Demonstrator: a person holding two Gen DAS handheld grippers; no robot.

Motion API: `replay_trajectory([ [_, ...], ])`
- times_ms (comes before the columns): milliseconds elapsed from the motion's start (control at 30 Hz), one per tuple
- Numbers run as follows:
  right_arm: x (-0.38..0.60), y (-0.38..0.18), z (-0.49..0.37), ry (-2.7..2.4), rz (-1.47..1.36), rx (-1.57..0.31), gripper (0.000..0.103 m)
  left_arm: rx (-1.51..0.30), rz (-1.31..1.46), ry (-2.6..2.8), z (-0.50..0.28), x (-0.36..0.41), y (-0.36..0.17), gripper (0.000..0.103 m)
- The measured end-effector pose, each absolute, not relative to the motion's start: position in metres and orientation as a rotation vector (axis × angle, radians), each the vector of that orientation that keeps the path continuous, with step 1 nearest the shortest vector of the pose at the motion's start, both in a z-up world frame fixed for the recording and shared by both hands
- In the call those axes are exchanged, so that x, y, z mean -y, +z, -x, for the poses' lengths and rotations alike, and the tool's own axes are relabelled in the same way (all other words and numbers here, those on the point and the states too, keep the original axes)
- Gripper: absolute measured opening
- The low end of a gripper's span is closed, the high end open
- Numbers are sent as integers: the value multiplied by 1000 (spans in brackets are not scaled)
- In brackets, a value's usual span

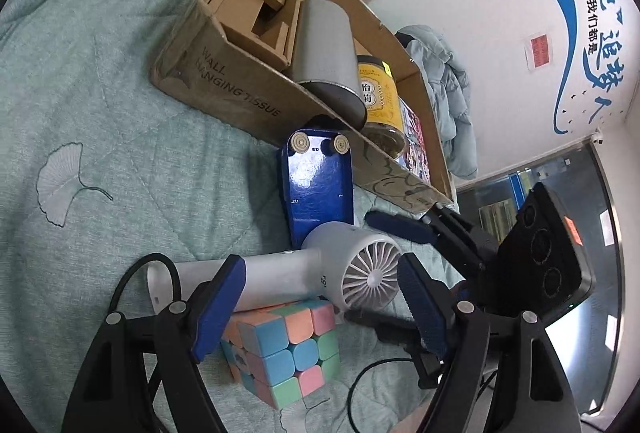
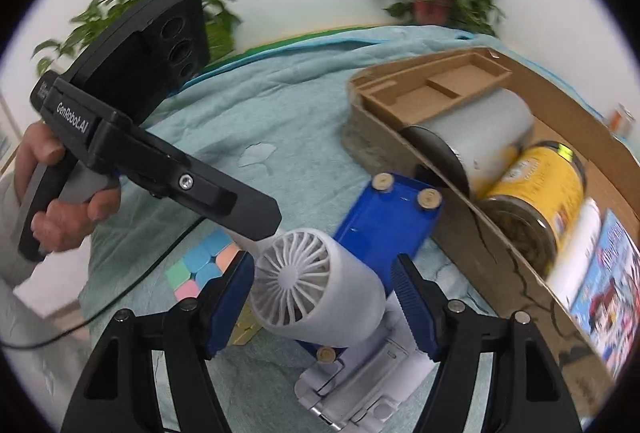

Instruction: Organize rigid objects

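Between the right gripper's (image 2: 322, 297) spread fingers sits the hair dryer's (image 2: 320, 293) barrel, fan grille toward the camera; the pads flank it, with a gap showing on the right side. It lies on the bed (image 2: 280, 137), its barrel across a blue tray (image 2: 380, 229), its handle running toward the left gripper (image 1: 322, 307). That gripper's fingers, also spread, straddle the handle above a pastel cube (image 1: 286, 351), not pressing it. The cardboard box (image 1: 240, 89) with a grey cylinder (image 1: 326, 53) and a yellow jar (image 1: 380, 93) lies just beyond. Only the right view shows a white folded object (image 2: 360, 385) under the barrel; only the left view shows the whole handle and cord.
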State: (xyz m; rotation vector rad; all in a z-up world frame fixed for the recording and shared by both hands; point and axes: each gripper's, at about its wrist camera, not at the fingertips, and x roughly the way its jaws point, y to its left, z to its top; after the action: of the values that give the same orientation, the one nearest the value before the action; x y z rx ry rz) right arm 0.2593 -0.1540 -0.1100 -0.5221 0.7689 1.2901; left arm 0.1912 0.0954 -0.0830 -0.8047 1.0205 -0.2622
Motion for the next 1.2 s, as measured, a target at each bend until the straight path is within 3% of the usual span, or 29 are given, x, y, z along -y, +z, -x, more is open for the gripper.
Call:
replay_trajectory([
  [133, 151, -118, -251, 1352, 669, -732, 71, -1006, 773, -246, -190, -95, -78, 79],
  [300, 145, -121, -251, 1313, 620, -688, 65, -985, 749, -226, -189, -96, -70, 79],
  [633, 208, -118, -272, 1083, 138, -851, 63, -957, 654, -308, -192, -66, -41, 79],
  [800, 299, -135, -283, 839, -249, -973, 63, -977, 605, -417, -209, -17, -31, 79],
  [1000, 357, -164, -275, 630, -414, -1119, 60, -1064, 565, -516, -229, 48, -39, 79],
  [1200, 333, -148, -247, 760, -108, -1131, 66, -1104, 541, -521, -228, 81, -49, 79],
])
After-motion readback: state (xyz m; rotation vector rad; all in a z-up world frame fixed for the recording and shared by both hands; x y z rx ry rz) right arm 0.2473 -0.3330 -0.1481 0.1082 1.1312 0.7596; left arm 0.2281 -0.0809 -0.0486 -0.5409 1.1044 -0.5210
